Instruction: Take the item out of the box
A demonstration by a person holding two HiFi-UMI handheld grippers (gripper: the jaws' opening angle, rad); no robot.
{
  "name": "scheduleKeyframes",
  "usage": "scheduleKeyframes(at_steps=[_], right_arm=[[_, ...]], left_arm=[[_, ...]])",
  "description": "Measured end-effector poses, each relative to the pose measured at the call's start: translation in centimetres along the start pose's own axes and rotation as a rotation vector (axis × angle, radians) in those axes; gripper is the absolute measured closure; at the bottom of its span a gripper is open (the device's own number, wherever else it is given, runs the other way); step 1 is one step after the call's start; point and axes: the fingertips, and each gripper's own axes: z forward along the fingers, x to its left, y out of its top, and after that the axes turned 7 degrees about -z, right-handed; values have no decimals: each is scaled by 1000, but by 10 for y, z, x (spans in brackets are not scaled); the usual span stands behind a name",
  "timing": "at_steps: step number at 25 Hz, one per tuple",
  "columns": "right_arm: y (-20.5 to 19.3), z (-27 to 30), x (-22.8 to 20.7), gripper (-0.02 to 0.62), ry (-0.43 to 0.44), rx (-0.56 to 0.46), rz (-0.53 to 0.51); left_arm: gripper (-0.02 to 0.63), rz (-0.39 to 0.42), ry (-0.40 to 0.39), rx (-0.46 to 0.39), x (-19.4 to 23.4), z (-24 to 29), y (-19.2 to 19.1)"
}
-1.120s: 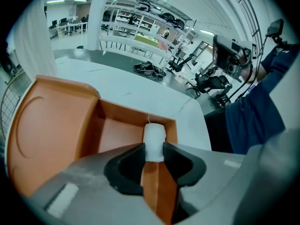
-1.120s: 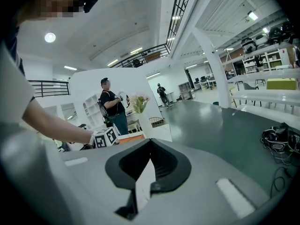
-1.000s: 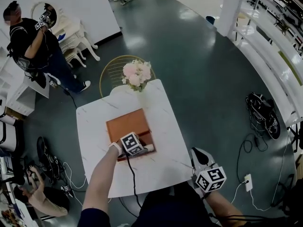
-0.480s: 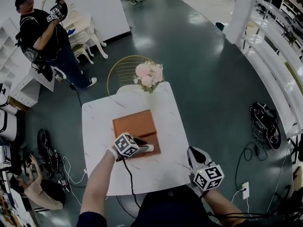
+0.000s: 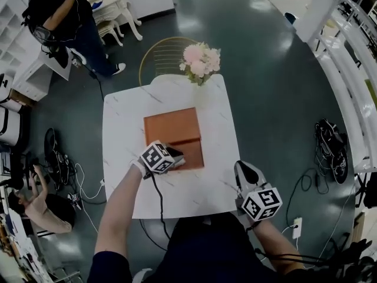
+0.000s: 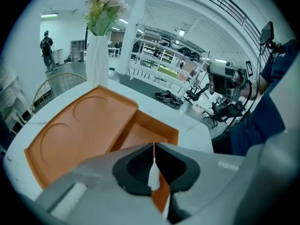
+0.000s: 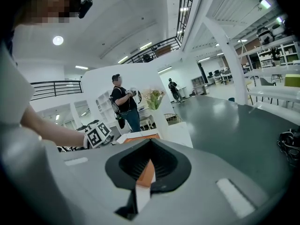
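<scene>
Counts one open orange box (image 5: pixel 174 137) on tabletop (image 5: pixel 123 128), only orange floor showing inside; one vase (image 6: pixel 97 62) holding flowers (image 5: pixel 201 61). Two grippers: left gripper (image 6: pixel 153 145) with jaws just closing together, nothing between; right gripper (image 7: pixel 150 141) with jaws together.

Steep overhead, two low views; shared box (image 5: pixel 171 125)

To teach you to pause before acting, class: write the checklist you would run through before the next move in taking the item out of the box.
1. Lid of the box open and lying flat: ok.
2. Jaws of the left gripper together, having just been closing: ok.
3. Is the item pinched between them: cannot tell; only a white sliver shows behind the tips.
4. The right gripper is off the box, jaws together: ok.
5. The flowers stand apart from the box: ok.
</scene>
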Motion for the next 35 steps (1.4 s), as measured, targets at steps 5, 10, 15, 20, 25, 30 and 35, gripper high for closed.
scheduleKeyframes(at_steps=[5,10,15,20,25,30,35], right_arm=[[2,-1,1,592,-2,-14,-2],[0,-4,0,592,-6,-13,6],[0,-11,-2,592,-23,-21,7],[-4,-21,-10,592,-54,-23,21],[-4,-22,-9,592,-54,-27,25],[7,-14,-2,592,-27,-37,-1],[25,2,16,592,22,-50,-43]], left_arm=[[522,25,66,27,13,-8,-2],[454,50,24,183,7,-1,-30],[451,92,19,322,9,19,-53],[449,101,7,403,14,25,-56],[460,119,-1,341,8,22,-48],[460,91,62,131,6,-5,-21],[460,73,149,-104,-2,-53,4]])
